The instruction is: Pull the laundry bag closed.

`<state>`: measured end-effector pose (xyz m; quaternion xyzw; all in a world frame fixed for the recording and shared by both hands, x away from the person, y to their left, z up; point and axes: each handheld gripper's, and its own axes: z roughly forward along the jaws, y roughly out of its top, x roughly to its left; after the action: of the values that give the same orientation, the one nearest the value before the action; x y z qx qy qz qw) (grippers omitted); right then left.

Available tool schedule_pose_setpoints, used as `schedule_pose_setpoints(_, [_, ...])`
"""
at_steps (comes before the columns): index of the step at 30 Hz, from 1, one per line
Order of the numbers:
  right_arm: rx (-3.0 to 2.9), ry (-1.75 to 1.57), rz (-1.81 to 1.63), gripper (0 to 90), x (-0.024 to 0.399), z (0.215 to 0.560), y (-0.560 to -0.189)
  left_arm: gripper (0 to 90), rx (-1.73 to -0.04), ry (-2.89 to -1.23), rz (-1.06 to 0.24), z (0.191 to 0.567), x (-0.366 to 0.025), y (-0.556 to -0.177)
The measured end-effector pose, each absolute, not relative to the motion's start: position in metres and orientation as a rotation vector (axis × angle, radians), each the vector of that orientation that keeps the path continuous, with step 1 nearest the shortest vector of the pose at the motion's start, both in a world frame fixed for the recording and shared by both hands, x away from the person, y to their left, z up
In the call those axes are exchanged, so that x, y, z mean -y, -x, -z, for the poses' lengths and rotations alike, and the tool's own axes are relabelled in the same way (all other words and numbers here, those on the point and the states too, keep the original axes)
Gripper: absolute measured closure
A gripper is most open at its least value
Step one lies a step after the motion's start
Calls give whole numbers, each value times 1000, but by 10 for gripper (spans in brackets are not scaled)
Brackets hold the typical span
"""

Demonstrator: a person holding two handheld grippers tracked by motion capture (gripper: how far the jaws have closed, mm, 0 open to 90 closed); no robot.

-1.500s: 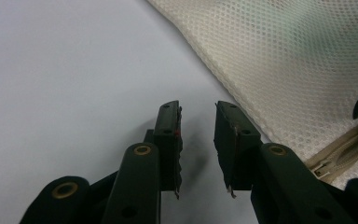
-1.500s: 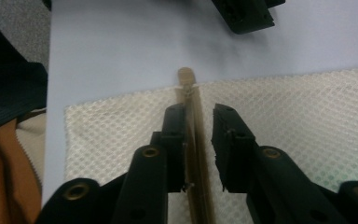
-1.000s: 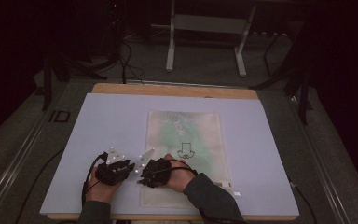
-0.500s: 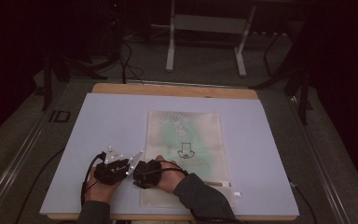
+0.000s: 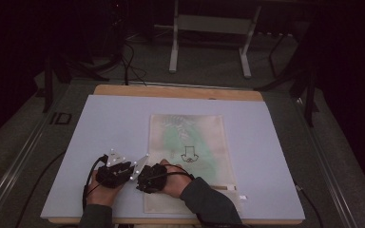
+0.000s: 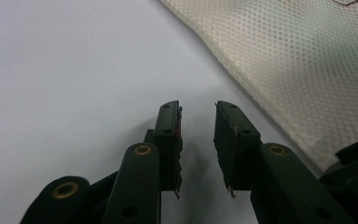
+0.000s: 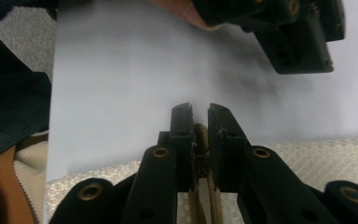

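high view: the mesh bag [image 5: 190, 161] lies flat on the white tabletop [image 5: 104, 128], reaching its near edge, right of the middle. both grippers sit at the bag's near left corner.

left gripper view: the left gripper [image 6: 198, 122] rests just beside the bag's edge [image 6: 279, 60], jaws apart and empty.

right gripper view: the right gripper [image 7: 200, 122] has just been closing, jaws now clamped on the zipper strip [image 7: 204, 186] at the bag's border. the bag looks light, soft and floppy; i judge the stiffer zipper edge the safest hold.
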<state>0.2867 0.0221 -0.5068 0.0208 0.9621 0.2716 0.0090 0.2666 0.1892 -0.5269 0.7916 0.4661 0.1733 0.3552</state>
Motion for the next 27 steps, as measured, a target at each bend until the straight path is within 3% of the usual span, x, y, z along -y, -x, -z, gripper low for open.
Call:
schedule_pose_setpoints(16, [-2987,-99,-940,811,6,497,-286,701,-1196,-2051,-449,527,-188,-266])
schedule_pose_setpoints(27, [-3040,-155,-904,805,17,509,-291,700,-1179,-2058,-439,527,-185,-266])
